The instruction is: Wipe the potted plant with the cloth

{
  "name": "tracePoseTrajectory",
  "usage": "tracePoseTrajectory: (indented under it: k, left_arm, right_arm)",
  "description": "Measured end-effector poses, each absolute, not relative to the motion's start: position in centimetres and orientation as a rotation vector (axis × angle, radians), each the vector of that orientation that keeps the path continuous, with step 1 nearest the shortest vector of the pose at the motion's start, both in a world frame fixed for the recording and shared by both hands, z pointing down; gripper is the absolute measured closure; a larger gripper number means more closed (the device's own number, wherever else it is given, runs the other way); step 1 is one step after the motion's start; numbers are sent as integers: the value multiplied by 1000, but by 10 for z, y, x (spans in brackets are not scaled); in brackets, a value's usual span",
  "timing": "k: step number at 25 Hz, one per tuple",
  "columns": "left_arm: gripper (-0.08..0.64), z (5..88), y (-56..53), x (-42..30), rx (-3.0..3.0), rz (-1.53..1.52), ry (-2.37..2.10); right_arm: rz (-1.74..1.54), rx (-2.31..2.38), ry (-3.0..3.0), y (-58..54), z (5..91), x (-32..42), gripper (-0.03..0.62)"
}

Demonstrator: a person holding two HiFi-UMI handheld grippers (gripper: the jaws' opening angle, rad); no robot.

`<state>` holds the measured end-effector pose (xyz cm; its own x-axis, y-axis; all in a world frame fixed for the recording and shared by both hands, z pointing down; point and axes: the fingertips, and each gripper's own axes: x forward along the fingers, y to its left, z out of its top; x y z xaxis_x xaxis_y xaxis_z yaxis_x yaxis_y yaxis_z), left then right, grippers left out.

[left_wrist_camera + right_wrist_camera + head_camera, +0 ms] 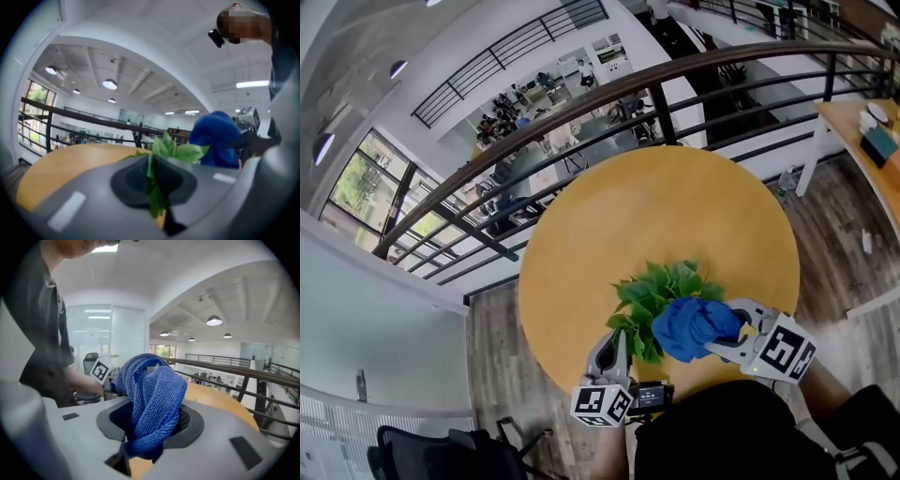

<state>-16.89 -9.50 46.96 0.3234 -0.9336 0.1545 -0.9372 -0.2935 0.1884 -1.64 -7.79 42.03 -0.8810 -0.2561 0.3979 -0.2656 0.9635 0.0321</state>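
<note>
A potted plant (661, 286) with green leaves stands near the front edge of the round wooden table (656, 206). My left gripper (623, 342) is shut on a leaf (151, 180) at the plant's near left side. My right gripper (722, 333) is shut on a bunched blue cloth (694, 326), which lies against the plant's right side from above. The cloth (150, 394) fills the right gripper view, and in the left gripper view the cloth (216, 138) shows behind the leaves. The pot itself is hidden under the foliage.
A dark railing (581, 112) runs behind the table, with a lower floor beyond it. A second table (862, 141) with objects stands at the far right. An office chair (431, 455) sits at the lower left.
</note>
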Motion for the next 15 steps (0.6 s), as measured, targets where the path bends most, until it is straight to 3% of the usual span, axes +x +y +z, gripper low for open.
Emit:
tracePoseTrajectory:
  k: [3, 9, 15]
  left_arm:
    - [557, 471, -94, -168, 2352, 24, -1698]
    - [557, 467, -100, -172, 2315, -5, -1720]
    - [557, 470, -98, -178, 2284, -13, -1738]
  right_arm:
    - [-57, 574, -2612, -97, 428, -28, 428]
    - [-428, 352, -2300, -70, 501, -56, 428]
    - [-308, 297, -2148, -57, 566, -19, 428]
